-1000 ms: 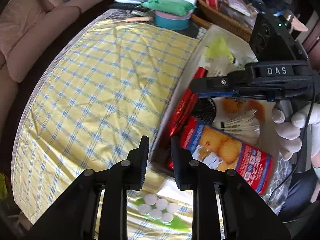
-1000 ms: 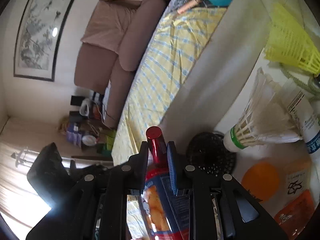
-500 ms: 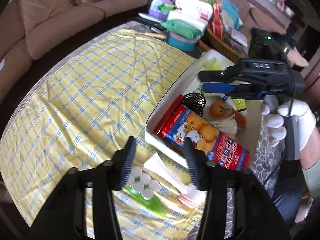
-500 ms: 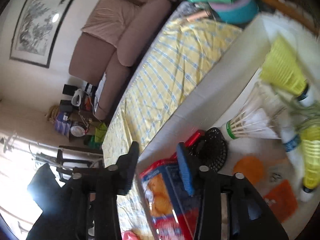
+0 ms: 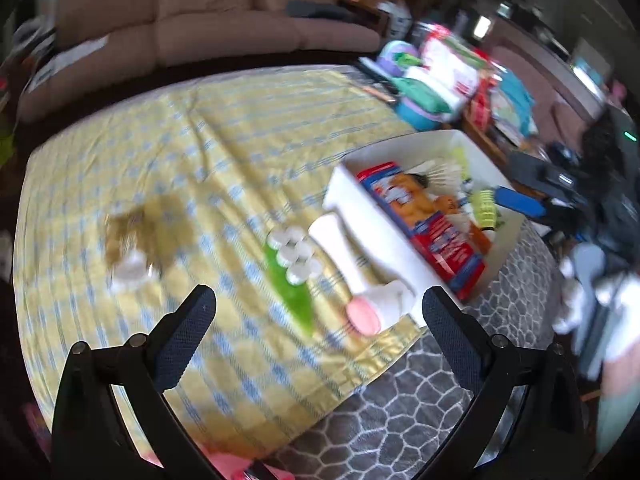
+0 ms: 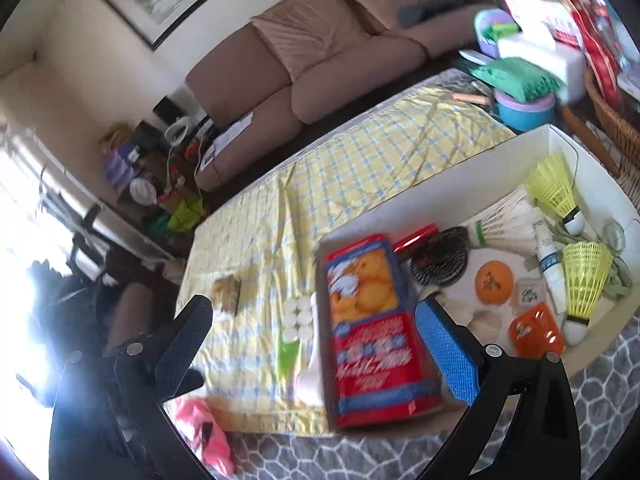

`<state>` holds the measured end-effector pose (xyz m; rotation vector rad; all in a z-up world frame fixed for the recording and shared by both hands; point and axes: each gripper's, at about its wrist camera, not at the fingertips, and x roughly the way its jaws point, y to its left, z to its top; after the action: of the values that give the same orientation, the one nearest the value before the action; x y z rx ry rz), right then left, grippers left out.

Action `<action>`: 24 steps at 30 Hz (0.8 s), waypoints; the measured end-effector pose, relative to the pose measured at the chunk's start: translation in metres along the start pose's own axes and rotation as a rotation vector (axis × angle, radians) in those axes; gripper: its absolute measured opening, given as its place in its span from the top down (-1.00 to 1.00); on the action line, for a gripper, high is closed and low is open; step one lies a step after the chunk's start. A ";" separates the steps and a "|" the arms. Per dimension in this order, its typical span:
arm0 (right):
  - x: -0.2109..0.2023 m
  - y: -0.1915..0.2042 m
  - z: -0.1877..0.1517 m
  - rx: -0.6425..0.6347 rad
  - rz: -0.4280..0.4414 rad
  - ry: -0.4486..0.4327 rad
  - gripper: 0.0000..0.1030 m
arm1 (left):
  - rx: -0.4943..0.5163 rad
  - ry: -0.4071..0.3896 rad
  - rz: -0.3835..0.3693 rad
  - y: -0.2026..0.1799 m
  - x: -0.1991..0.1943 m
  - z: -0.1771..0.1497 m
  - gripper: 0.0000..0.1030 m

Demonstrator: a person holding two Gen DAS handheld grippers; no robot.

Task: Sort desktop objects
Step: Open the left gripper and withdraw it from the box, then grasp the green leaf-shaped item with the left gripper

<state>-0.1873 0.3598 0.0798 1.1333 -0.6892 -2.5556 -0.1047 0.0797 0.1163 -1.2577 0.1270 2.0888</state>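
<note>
Two blurred, perhaps brown lumps (image 5: 140, 232)

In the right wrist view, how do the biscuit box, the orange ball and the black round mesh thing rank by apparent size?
1. Biscuit box, by far the largest, though nearest the camera.
2. Black mesh disc.
3. Orange ball, somewhat smaller than the disc.
</note>
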 end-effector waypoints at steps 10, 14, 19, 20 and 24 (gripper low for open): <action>-0.010 0.052 -0.045 -0.161 0.022 -0.043 -0.96 | -0.075 0.055 0.056 0.011 0.042 -0.045 -0.87; -0.012 0.053 -0.052 -0.171 0.022 -0.098 -0.94 | -0.055 0.052 0.133 0.008 0.060 -0.048 -0.73; 0.002 0.041 -0.054 -0.140 0.040 -0.072 -0.94 | -0.039 0.082 0.141 0.002 0.083 -0.044 -0.66; 0.003 0.039 -0.054 -0.138 0.039 -0.072 -0.94 | -0.022 0.083 0.144 -0.001 0.087 -0.043 -0.65; 0.008 0.027 -0.052 -0.095 0.060 -0.053 -0.86 | 0.054 0.093 0.218 -0.009 0.101 -0.041 -0.46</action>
<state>-0.1527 0.3170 0.0581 1.0034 -0.5976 -2.5467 -0.0989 0.1208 0.0153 -1.3601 0.3754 2.1933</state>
